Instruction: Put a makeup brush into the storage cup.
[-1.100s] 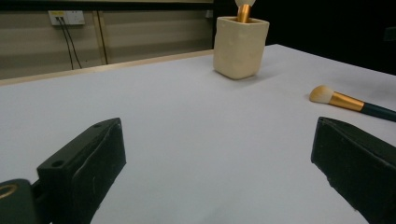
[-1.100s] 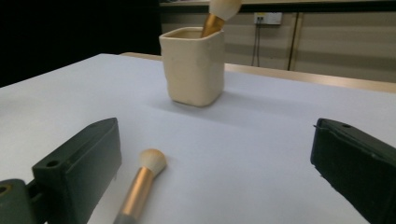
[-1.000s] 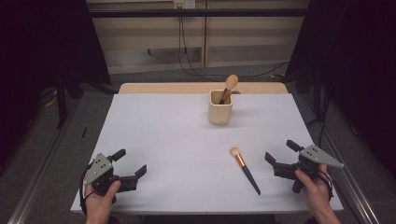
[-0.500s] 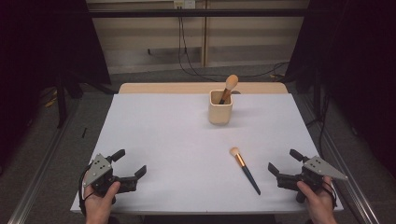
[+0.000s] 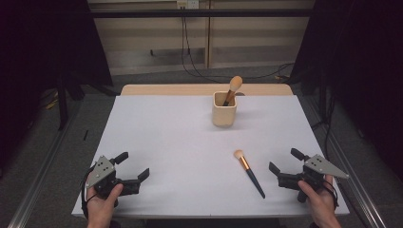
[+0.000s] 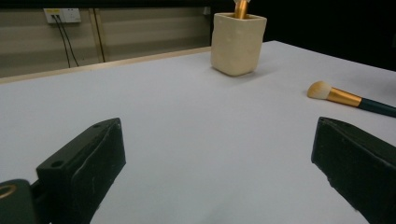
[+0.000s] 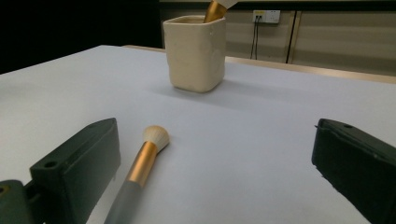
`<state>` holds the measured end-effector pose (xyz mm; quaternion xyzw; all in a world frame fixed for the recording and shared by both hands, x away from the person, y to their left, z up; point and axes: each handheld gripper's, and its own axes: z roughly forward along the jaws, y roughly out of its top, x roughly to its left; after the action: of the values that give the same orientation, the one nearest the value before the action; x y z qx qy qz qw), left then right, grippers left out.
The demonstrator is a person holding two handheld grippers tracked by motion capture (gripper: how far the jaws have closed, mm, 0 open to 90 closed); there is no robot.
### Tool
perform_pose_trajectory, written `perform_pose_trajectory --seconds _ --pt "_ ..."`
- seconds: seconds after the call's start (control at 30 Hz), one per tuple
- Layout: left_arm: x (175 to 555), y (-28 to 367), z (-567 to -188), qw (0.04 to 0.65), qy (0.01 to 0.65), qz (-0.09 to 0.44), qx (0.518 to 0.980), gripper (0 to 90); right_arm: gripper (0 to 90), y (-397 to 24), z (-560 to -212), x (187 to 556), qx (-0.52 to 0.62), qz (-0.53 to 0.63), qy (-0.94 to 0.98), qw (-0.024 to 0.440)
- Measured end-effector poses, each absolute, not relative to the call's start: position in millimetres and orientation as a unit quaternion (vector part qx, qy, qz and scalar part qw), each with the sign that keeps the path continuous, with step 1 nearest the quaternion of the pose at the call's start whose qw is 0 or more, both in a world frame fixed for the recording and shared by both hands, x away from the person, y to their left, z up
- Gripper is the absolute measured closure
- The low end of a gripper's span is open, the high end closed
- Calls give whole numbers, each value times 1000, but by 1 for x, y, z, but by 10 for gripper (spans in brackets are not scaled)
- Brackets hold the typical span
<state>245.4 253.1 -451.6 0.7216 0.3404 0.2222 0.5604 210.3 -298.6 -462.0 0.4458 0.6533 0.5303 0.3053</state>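
Note:
A cream square cup [image 5: 224, 109] stands at the far middle of the white table [image 5: 171, 142], with a gold-ferruled makeup brush [image 5: 234, 88] leaning in it, bristles up. A second brush [image 5: 248, 172] with a dark handle lies flat at the near right, bristles pointing away from me. My right gripper [image 5: 283, 160] rests open just right of that brush, apart from it. In the right gripper view the brush [image 7: 144, 161] lies beside the left jaw and the cup [image 7: 196, 52] is ahead. My left gripper [image 5: 134, 165] sits open and empty at the near left.
In the left gripper view the cup [image 6: 237, 43] is far ahead and the loose brush [image 6: 348, 99] lies off to the right. Cables hang on the wall behind the table. The table's near edge runs just under both hands.
My right gripper has drawn back slightly toward the near edge, still open. The left gripper, the cup and both brushes have not moved.

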Motion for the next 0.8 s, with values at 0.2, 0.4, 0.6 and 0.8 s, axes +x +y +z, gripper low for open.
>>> perform_pose_trajectory --seconds 0.2,0.4,0.6,0.8 --pt "244 256 -453 556 350 228 718 26 14 -289 -458 218 423 524 670 312" --pt "242 256 -450 556 352 235 715 27 27 -283 -452 229 419 535 671 297" --pt "241 254 -449 554 347 238 718 27 28 -277 -442 239 410 549 666 294" --pt "244 254 -450 554 347 237 719 27 27 -265 -434 254 402 552 673 286"
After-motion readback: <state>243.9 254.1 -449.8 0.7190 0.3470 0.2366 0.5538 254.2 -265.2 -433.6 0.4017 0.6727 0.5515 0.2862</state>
